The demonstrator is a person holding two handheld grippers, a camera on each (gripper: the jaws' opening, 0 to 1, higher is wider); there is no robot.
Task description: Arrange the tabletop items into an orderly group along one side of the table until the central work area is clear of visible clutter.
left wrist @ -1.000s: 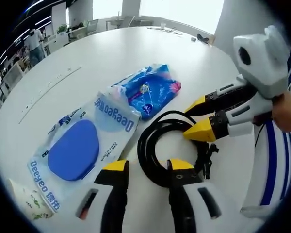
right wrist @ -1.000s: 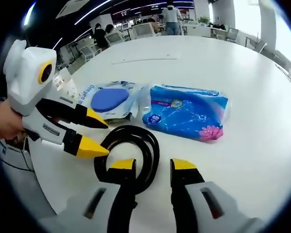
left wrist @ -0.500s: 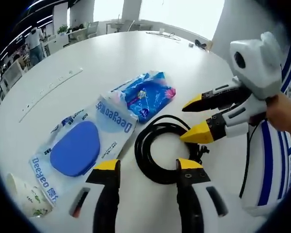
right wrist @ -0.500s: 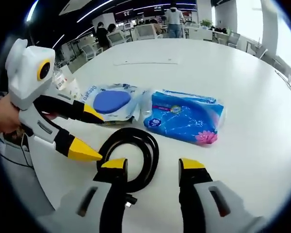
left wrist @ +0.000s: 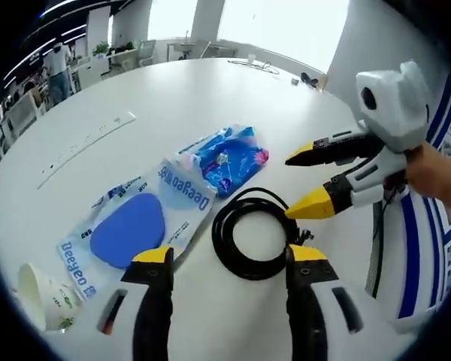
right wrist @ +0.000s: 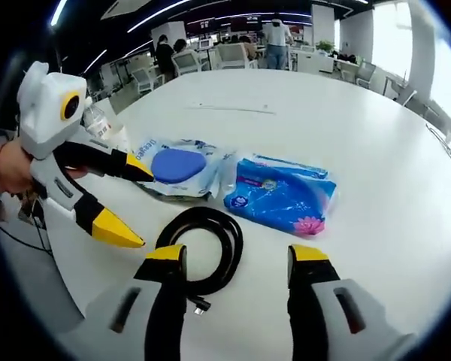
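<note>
A coiled black cable [left wrist: 249,239] [right wrist: 202,249] lies on the white round table [left wrist: 173,94] [right wrist: 361,128]. Beside it are a blue tissue pack [left wrist: 225,154] [right wrist: 282,199] and a clear Deeyeo pack holding a blue pad [left wrist: 135,226] [right wrist: 177,165]. My left gripper [left wrist: 230,259] [right wrist: 131,204] hovers open over the coil's near side, nothing between its jaws. My right gripper [right wrist: 235,256] [left wrist: 304,183] is open too, just above the coil's other side, empty. A white paper cup [left wrist: 45,297] lies tipped at the near left in the left gripper view.
A thin white strip [left wrist: 83,139] [right wrist: 233,109] lies farther out on the table. Small dark items [left wrist: 308,77] sit at the far edge. A blue-and-white stand [left wrist: 428,248] rises off the table's right. Desks, chairs and people [right wrist: 274,34] fill the background.
Both cameras have pulled back from the coil, so the items look smaller. The jaws of both grippers have spread wider. The cable and packs have stayed where they were.
</note>
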